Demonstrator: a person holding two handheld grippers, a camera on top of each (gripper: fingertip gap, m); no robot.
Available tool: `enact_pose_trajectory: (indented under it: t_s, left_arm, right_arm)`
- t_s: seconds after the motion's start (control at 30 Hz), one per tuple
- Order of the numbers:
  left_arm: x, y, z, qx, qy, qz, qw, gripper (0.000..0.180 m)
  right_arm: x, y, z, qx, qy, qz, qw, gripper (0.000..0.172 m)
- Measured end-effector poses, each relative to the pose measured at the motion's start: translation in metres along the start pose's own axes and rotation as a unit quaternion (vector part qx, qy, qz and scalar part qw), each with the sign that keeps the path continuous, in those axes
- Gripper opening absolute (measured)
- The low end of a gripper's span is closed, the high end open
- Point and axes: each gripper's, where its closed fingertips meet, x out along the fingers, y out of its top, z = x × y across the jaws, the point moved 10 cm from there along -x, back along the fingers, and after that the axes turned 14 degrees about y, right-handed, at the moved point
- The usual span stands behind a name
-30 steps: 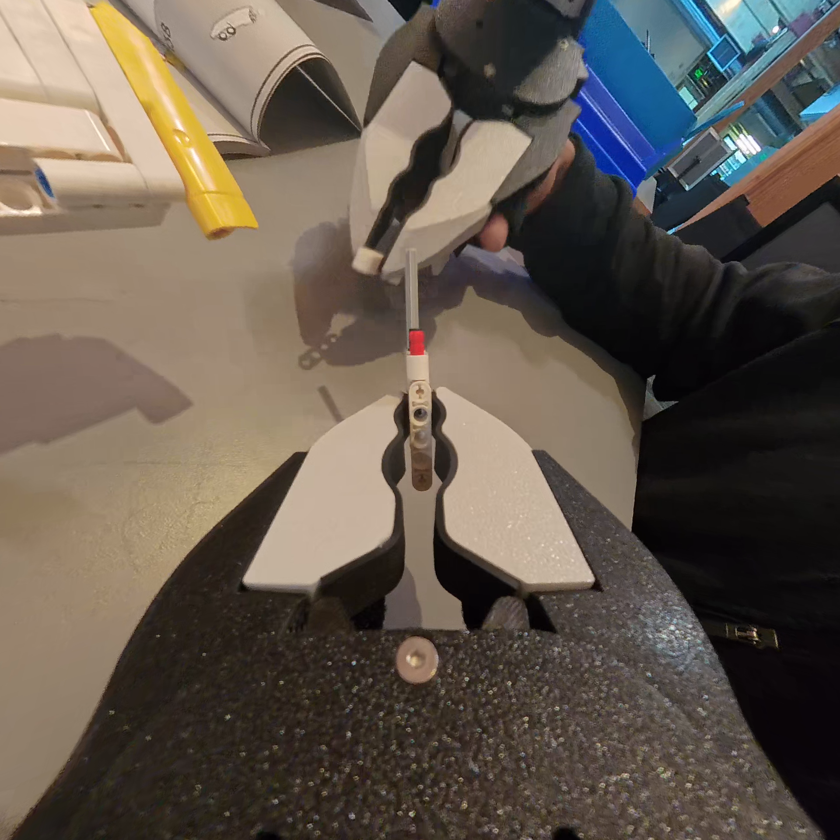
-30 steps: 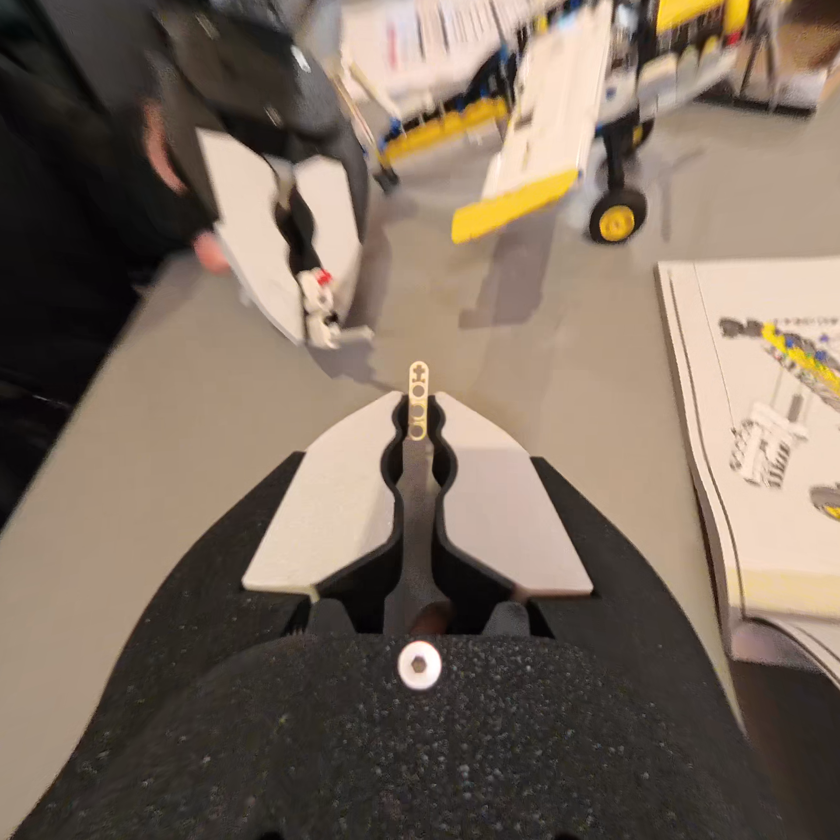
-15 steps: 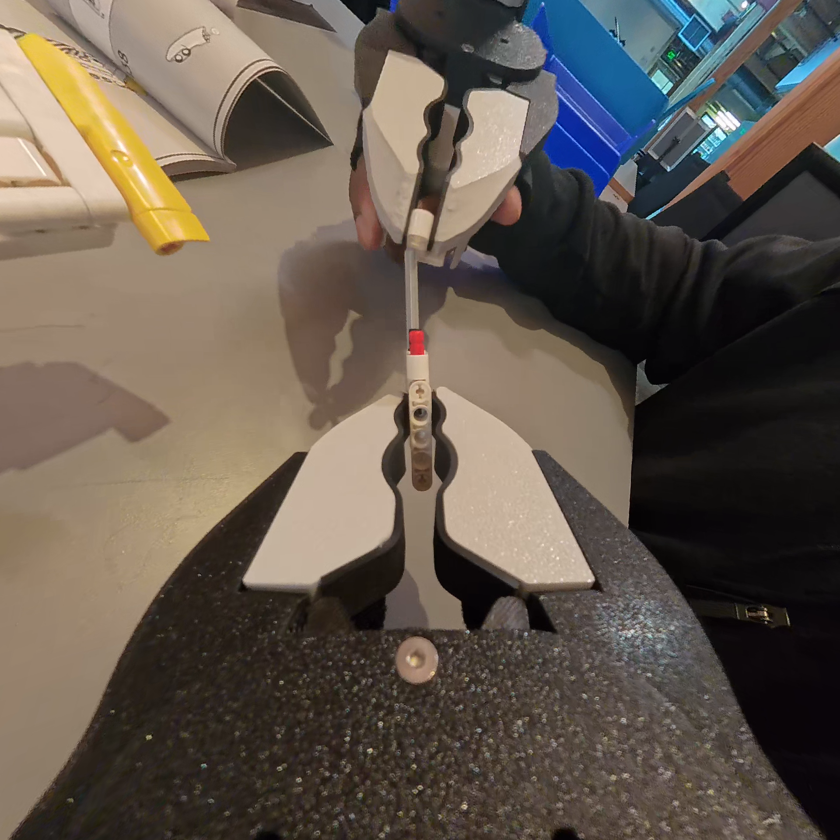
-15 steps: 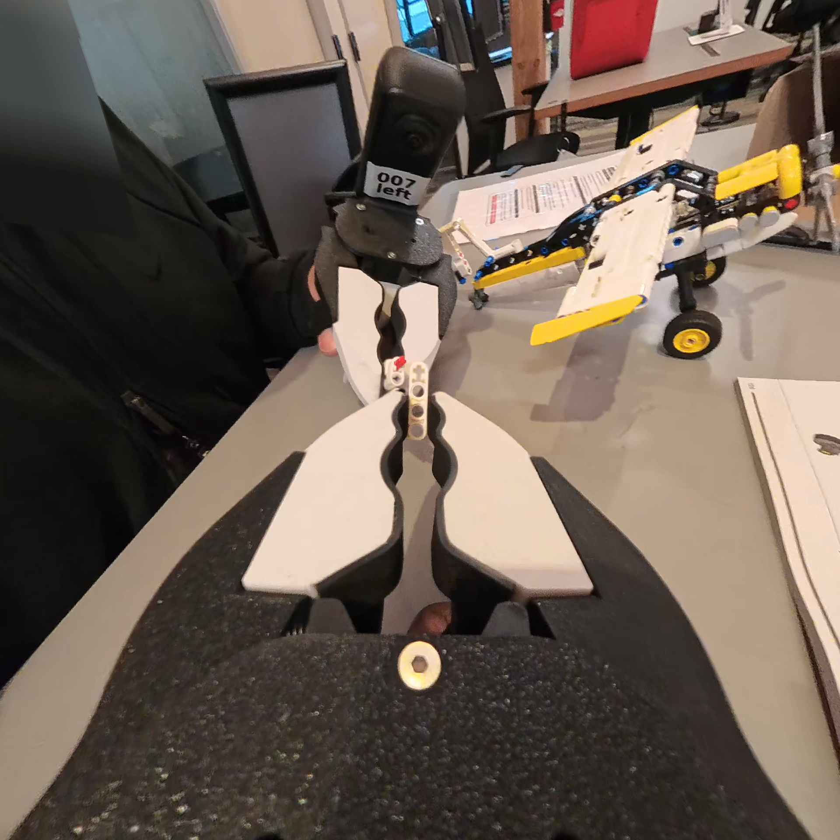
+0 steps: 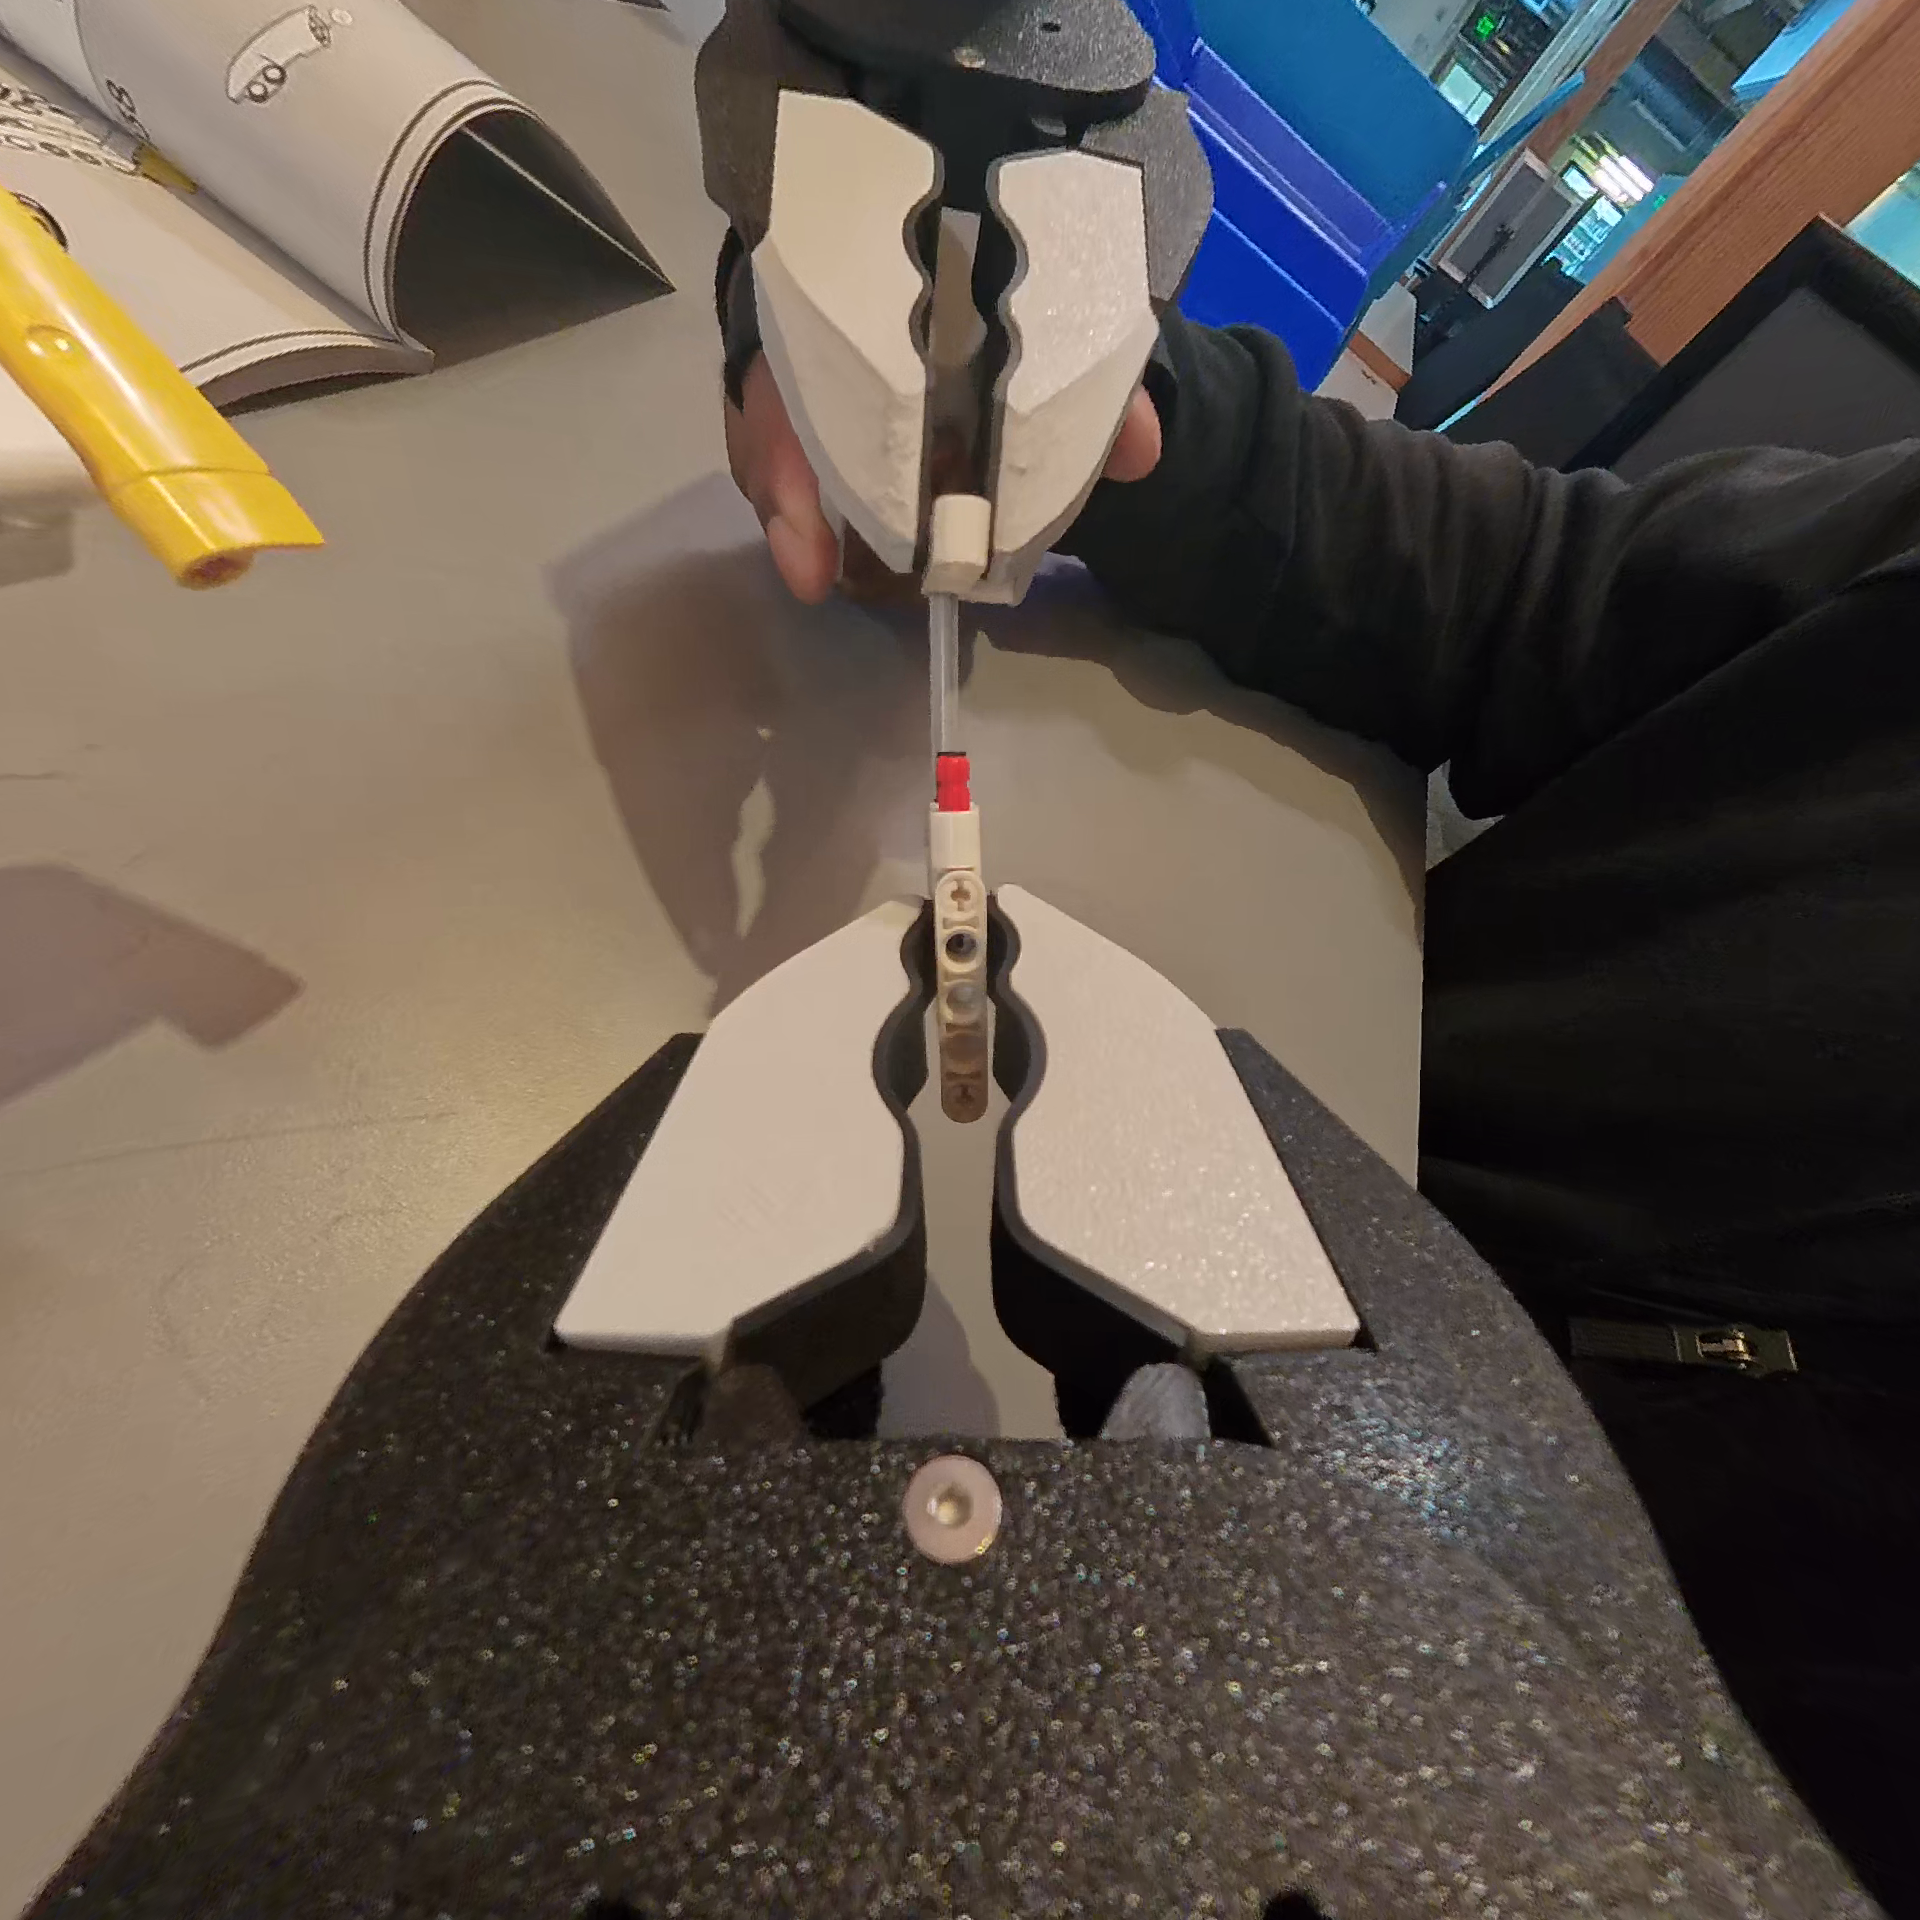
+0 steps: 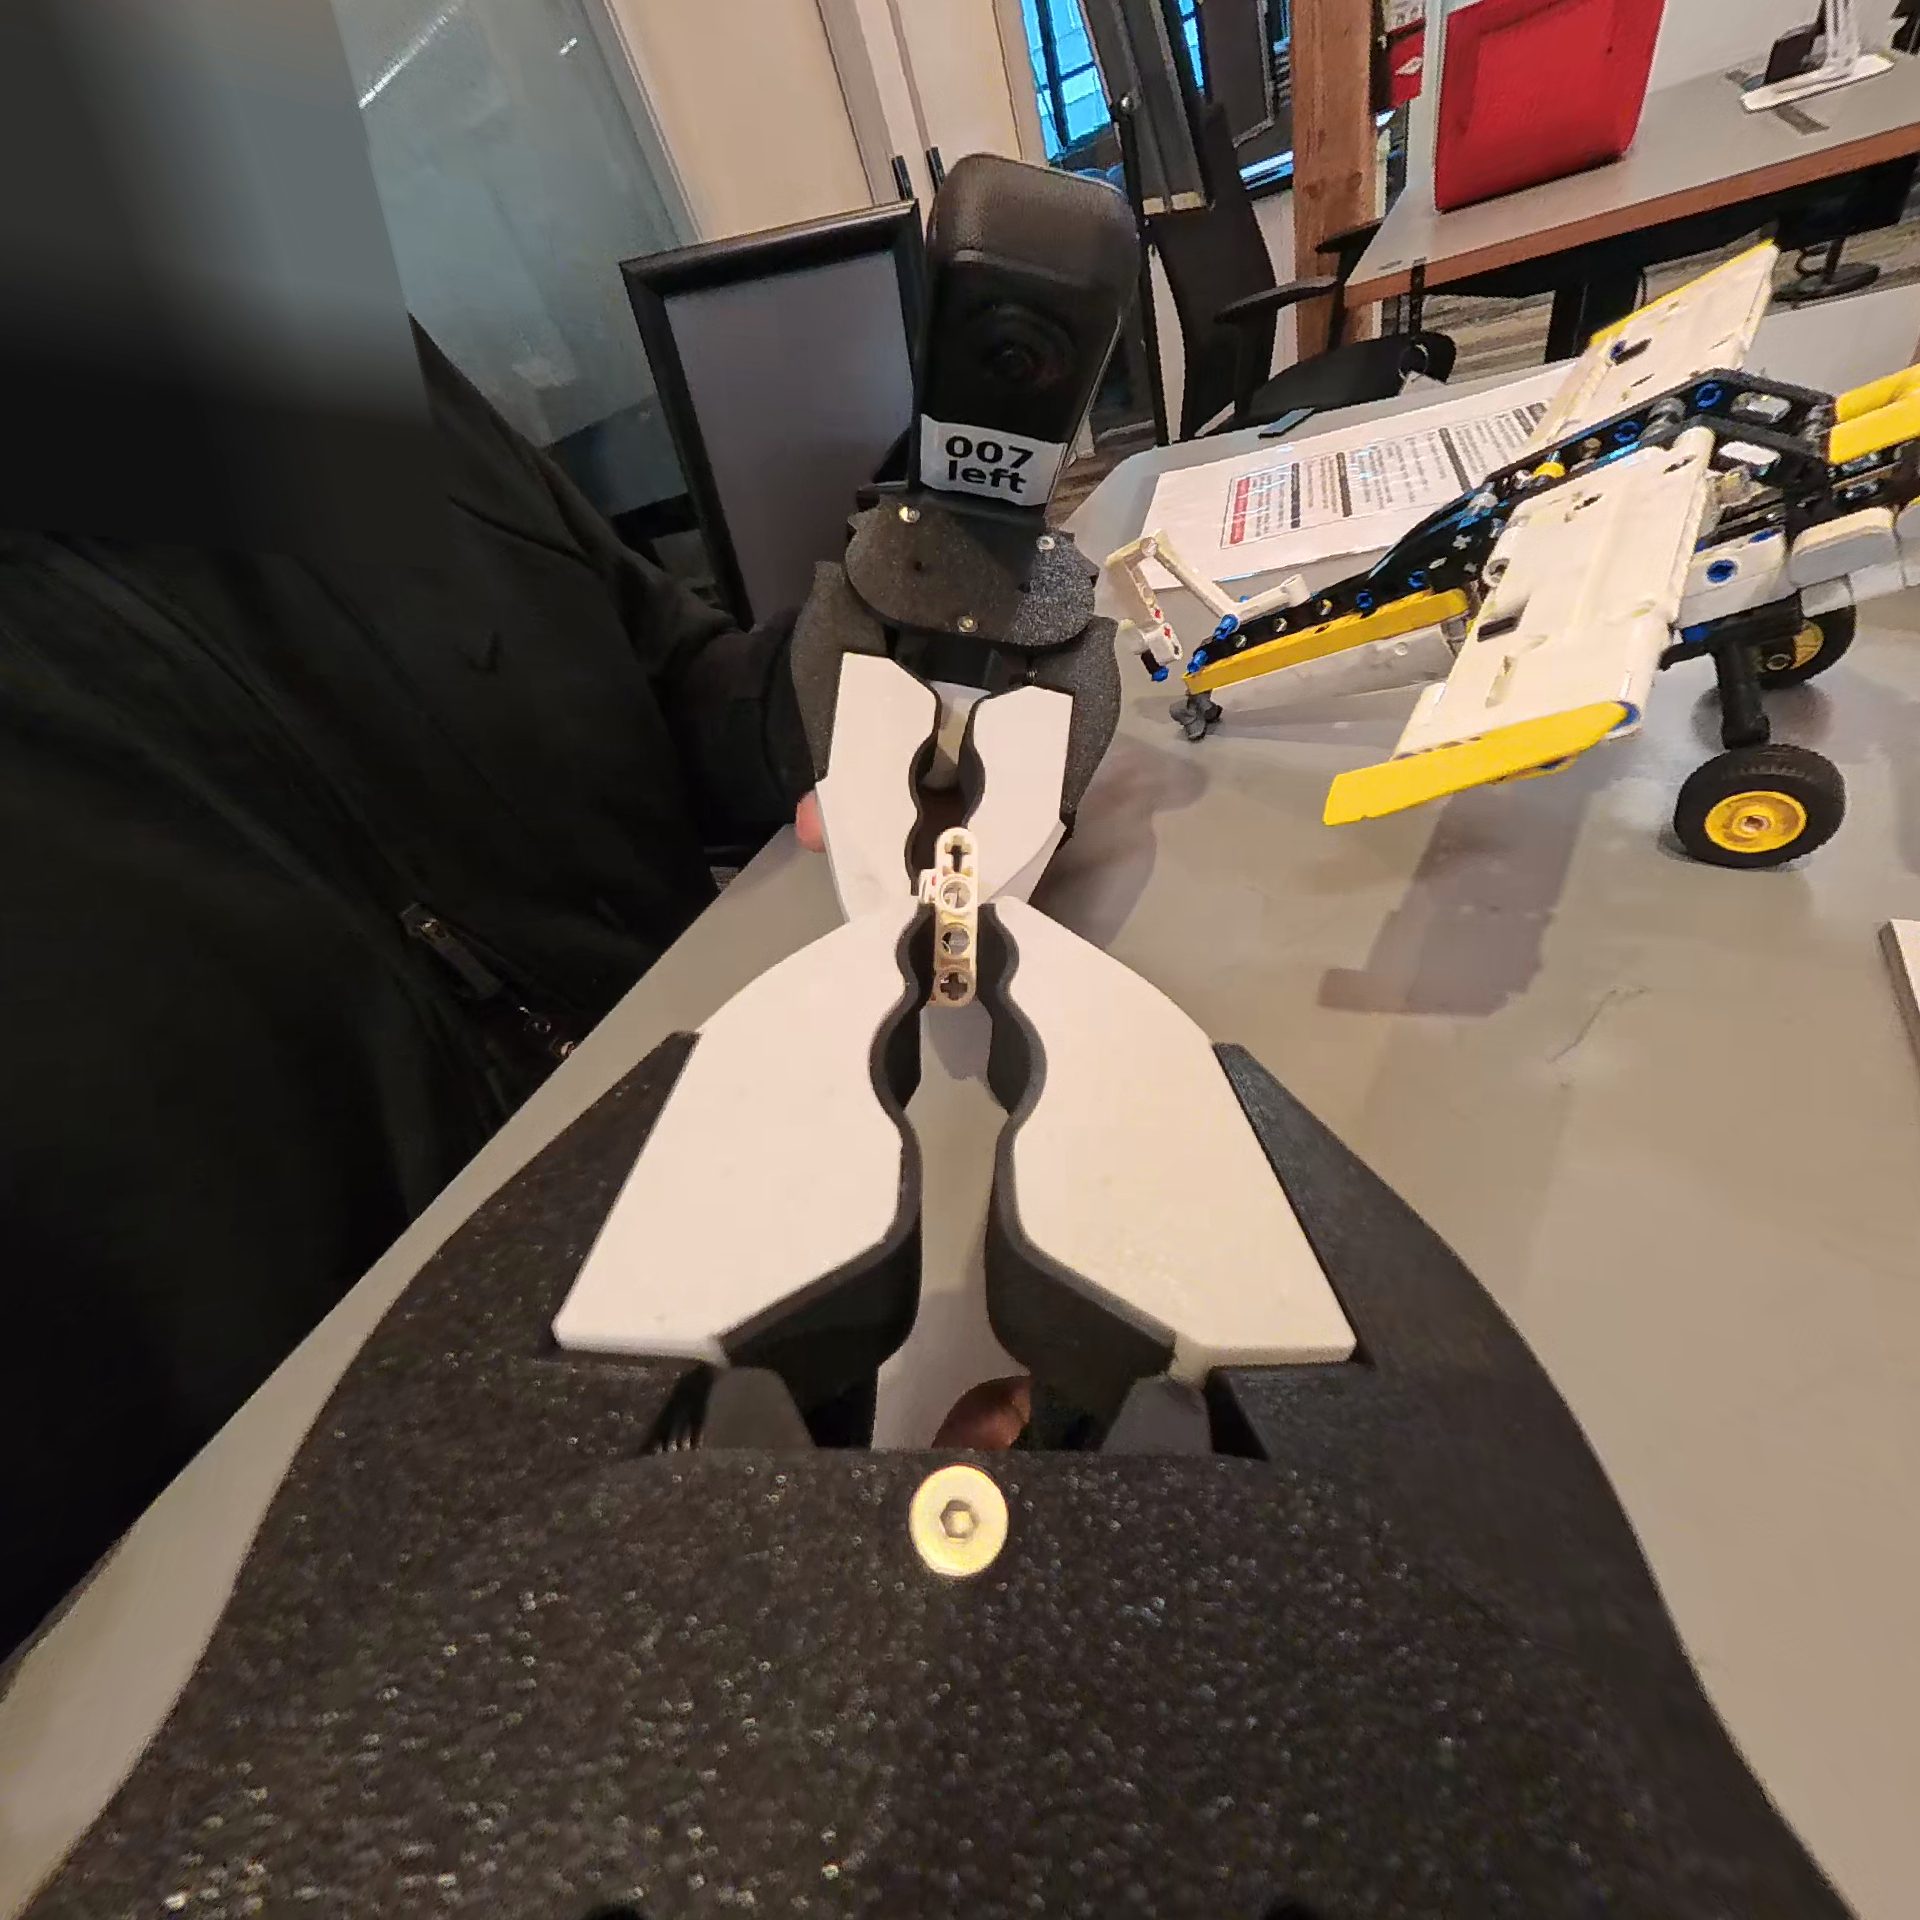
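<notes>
Left claw (image 5: pixel 964 914) is narrowed, pads pressed on a white beam (image 5: pixel 963 997) carrying a red bush (image 5: pixel 952 781) and a grey axle (image 5: pixel 943 665); right claw (image 6: pixel 956 914) is likewise narrowed on a second white beam (image 6: pixel 954 935); both face tip to tip above the grey worktop (image 6: pixel 1455 1039); model plane (image 6: pixel 1558 613) stands well apart, booklet (image 5: pixel 343 187) beyond.
</notes>
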Motion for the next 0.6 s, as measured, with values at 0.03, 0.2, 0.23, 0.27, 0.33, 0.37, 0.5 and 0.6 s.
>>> enact_pose_trajectory:
  t_s: [0.03, 0.2, 0.23, 0.27, 0.33, 0.37, 0.5, 0.6]
  left_arm:
    - [-0.001, 0.000, 0.000, 0.002, -0.003, 0.003, 1.000, 0.008]
    - [-0.002, -0.001, 0.005, 0.025, -0.012, 0.013, 1.000, 0.008]
    - [-0.002, 0.000, 0.006, 0.032, -0.012, 0.017, 0.999, 0.008]
    - [-0.003, 0.000, 0.007, 0.036, -0.011, 0.021, 0.999, 0.008]
    - [-0.004, 0.000, 0.008, 0.039, -0.013, 0.031, 0.999, 0.008]
    - [-0.005, 0.000, 0.008, 0.040, -0.015, 0.035, 0.998, 0.008]
    - [-0.006, 0.001, 0.009, 0.041, -0.020, 0.044, 0.998, 0.008]
    - [-0.006, 0.001, 0.009, 0.045, -0.014, 0.046, 0.998, 0.008]
  right_arm:
    - [0.000, 0.000, -0.001, -0.002, 0.002, 0.000, 1.000, 0.007]
    - [0.007, 0.000, -0.005, -0.011, 0.025, -0.011, 1.000, 0.007]
    - [0.008, 0.000, -0.006, -0.014, 0.029, -0.012, 0.999, 0.007]
    - [0.009, -0.001, -0.006, -0.016, 0.033, -0.012, 0.999, 0.007]
    - [0.010, -0.001, -0.008, -0.022, 0.033, -0.009, 0.999, 0.007]
    - [0.011, 0.000, -0.009, -0.026, 0.032, -0.008, 0.999, 0.007]
    - [0.018, 0.001, -0.012, -0.036, 0.022, -0.019, 0.999, 0.007]
    - [0.025, 0.001, -0.013, -0.035, 0.010, -0.032, 0.999, 0.007]
